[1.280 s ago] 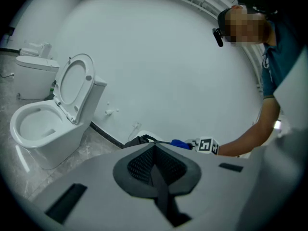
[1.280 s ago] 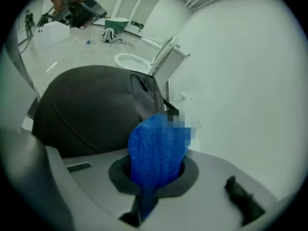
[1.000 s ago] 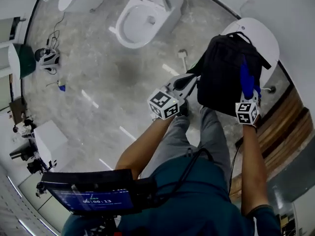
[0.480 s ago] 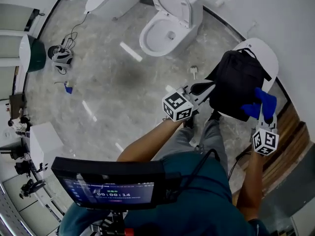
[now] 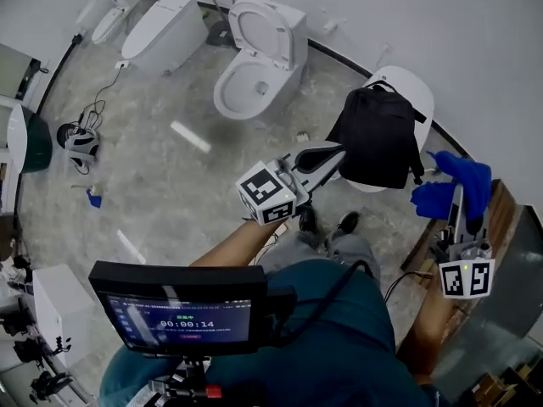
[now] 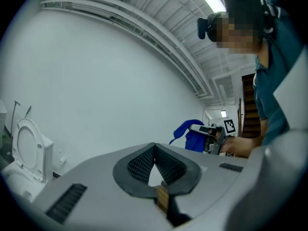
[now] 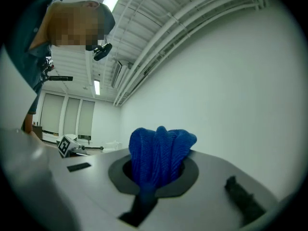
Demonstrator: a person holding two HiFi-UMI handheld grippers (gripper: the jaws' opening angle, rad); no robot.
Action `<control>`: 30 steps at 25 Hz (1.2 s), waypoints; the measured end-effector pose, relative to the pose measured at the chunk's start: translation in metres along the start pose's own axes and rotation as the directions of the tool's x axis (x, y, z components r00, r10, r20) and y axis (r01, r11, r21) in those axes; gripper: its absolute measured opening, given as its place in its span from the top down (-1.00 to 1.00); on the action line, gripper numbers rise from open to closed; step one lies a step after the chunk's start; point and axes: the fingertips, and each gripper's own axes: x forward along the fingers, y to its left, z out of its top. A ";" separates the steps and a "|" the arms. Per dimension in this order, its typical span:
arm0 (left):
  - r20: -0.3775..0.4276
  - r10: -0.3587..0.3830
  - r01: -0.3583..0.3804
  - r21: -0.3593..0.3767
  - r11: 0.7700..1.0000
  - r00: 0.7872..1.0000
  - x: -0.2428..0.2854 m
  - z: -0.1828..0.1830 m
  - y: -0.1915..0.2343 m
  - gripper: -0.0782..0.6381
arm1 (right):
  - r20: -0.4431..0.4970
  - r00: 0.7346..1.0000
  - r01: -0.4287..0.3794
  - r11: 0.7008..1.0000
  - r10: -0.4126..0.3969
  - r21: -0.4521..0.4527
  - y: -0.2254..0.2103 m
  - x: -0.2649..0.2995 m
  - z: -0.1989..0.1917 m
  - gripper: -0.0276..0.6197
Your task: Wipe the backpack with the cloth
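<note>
A black backpack (image 5: 377, 138) lies on a white closed toilet lid (image 5: 416, 87) in the head view. My left gripper (image 5: 338, 152) hangs just left of the backpack's edge; whether it touches is unclear. Its jaws meet at the tips with nothing between them, and the left gripper view (image 6: 154, 146) faces only a bare wall. My right gripper (image 5: 459, 195) is raised to the right of the backpack, clear of it, shut on a bunched blue cloth (image 5: 454, 185). That cloth (image 7: 159, 153) fills the jaws in the right gripper view and also shows as the blue cloth (image 6: 195, 136) beyond the left jaws.
An open white toilet (image 5: 254, 58) and a closed one (image 5: 161, 28) stand on the marbled floor behind. Wooden boards (image 5: 509, 219) run along the right. A screen (image 5: 182, 312) sits at the person's chest, shoes (image 5: 327, 223) below the backpack. Small gear (image 5: 76, 142) lies far left.
My right gripper has lifted the blue cloth off the backpack and swung it out to the right. The left gripper stayed by the backpack's left edge; the head camera shifted.
</note>
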 end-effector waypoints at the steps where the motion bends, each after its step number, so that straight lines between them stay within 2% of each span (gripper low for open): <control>1: 0.000 -0.014 0.014 0.014 1.000 1.000 -0.008 0.005 -0.014 0.77 | 0.010 1.000 0.004 1.000 -0.003 -0.012 0.009 -0.015 0.011 0.87; 5: 0.004 -0.054 0.053 0.077 0.996 0.999 -0.034 0.023 -0.070 0.77 | 0.041 0.999 0.021 0.998 -0.019 -0.054 0.038 -0.073 0.044 0.87; 8: -0.001 -0.066 0.066 0.137 0.988 0.998 -0.057 0.028 -0.113 0.77 | 0.052 0.998 0.030 0.996 -0.026 -0.080 0.062 -0.121 0.055 0.87; 11: 0.015 -0.071 0.068 0.154 0.986 0.997 -0.100 0.026 -0.170 0.77 | 0.064 0.998 0.035 0.995 -0.029 -0.092 0.102 -0.185 0.060 0.87; 16: 0.013 -0.035 0.032 0.198 0.980 0.999 -0.148 0.013 -0.234 0.77 | 0.060 0.998 0.013 0.997 -0.009 -0.075 0.142 -0.250 0.055 0.87; 19: 0.016 -0.008 0.005 0.221 0.975 1.000 -0.191 -0.008 -0.298 0.77 | 0.057 0.998 0.001 0.997 0.003 -0.078 0.179 -0.323 0.050 0.87; 21: 0.009 -0.002 0.000 0.231 0.973 1.000 -0.221 -0.015 -0.337 0.77 | 0.059 0.998 -0.003 0.999 0.006 -0.048 0.204 -0.363 0.044 0.87; 25: 0.002 0.025 -0.025 0.258 0.966 1.000 -0.274 0.004 -0.389 0.77 | 0.052 0.998 -0.029 0.999 0.030 -0.022 0.240 -0.408 0.056 0.87; 30: -0.033 0.020 -0.009 0.298 0.955 0.999 -0.312 0.026 -0.428 0.77 | 0.096 0.995 -0.001 1.000 0.001 0.008 0.259 -0.441 0.072 0.87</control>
